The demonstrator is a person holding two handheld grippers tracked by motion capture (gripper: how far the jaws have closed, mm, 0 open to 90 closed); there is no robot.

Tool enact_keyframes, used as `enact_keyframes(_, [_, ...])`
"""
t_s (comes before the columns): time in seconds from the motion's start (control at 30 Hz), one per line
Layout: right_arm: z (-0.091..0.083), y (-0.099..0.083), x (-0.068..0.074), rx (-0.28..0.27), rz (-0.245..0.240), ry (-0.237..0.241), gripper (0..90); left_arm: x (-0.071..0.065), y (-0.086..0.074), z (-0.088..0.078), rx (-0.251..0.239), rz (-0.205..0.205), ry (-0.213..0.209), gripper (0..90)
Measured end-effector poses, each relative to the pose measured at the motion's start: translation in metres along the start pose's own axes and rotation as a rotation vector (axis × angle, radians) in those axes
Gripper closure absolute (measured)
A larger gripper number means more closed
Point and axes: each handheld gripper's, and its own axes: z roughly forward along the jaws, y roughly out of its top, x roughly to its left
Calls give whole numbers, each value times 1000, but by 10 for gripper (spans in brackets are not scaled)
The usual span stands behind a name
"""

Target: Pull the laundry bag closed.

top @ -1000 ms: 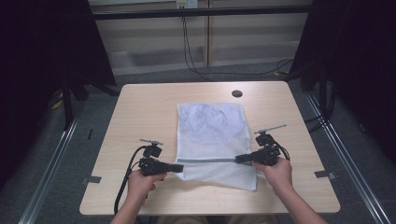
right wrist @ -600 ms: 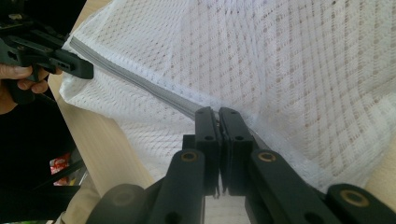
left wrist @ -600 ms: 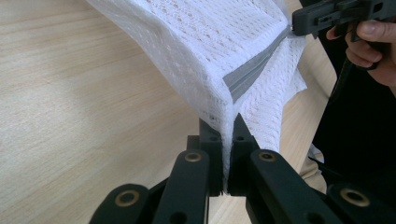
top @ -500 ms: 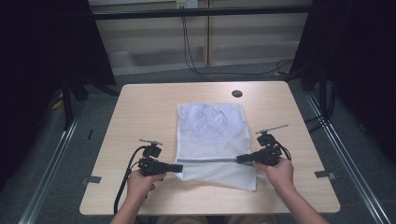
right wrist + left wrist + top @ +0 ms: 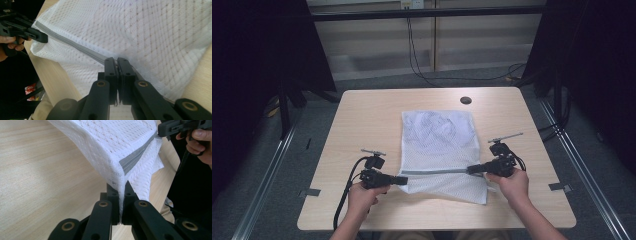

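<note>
Both tongs are clamped on the white mesh bag (image 5: 439, 150): the left tongs (image 5: 404, 180) and the right tongs (image 5: 471, 170) pinch opposite ends of its grey zip band, stretched taut between them above the worktop (image 5: 362, 120). Pulling harder could slip the thin mesh free or tear it.

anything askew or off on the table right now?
Nothing damaged or spilled. The white mesh laundry bag lies flat except its near end, lifted and pulled taut along the grey zipper band between the left gripper and right gripper, both clamped shut on it.
</note>
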Motion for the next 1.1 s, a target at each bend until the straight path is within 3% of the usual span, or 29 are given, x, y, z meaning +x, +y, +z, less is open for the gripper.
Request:
enact_keyframes(0.63, [-3, -2, -1, 0, -1, 9, 876, 1, -1, -2, 0, -2, 14, 887])
enact_keyframes(0.67, [-3, -2, -2, 1, -4, -3, 876, 1, -2, -4, -5, -6, 47, 888])
enact_keyframes(0.7, [-6, -2, -3, 13, -25, -65, 876, 4, -2, -7, -8, -9, 39, 888])
enact_keyframes(0.73, [-8, -3, -6, 11, -15, -66, 876, 7, -4, -11, -27, -33, 12, 888])
enact_keyframes(0.77, [-12, -5, -13, -4, 19, -39, 876, 11, -6, -15, -33, -47, 7, 888])
enact_keyframes(0.83, [-21, -8, -22, -30, 52, -38, 876, 15, -7, -18, -39, -53, -2, 888])
enact_keyframes(0.87, [-24, -9, -25, -34, 71, -6, 876, 14, -7, -17, -36, -44, -3, 887])
enact_keyframes(0.93, [-23, -10, -24, -21, 44, -37, 875, 10, -5, -16, -24, -18, 25, 888])
enact_keyframes(0.97, [-22, -10, -23, -11, 36, -49, 875, 9, -5, -16, -33, -27, 28, 888])
enact_keyframes(1.1, [-21, -12, -25, -21, 44, -31, 875, 10, -7, -16, -27, -38, 17, 887])
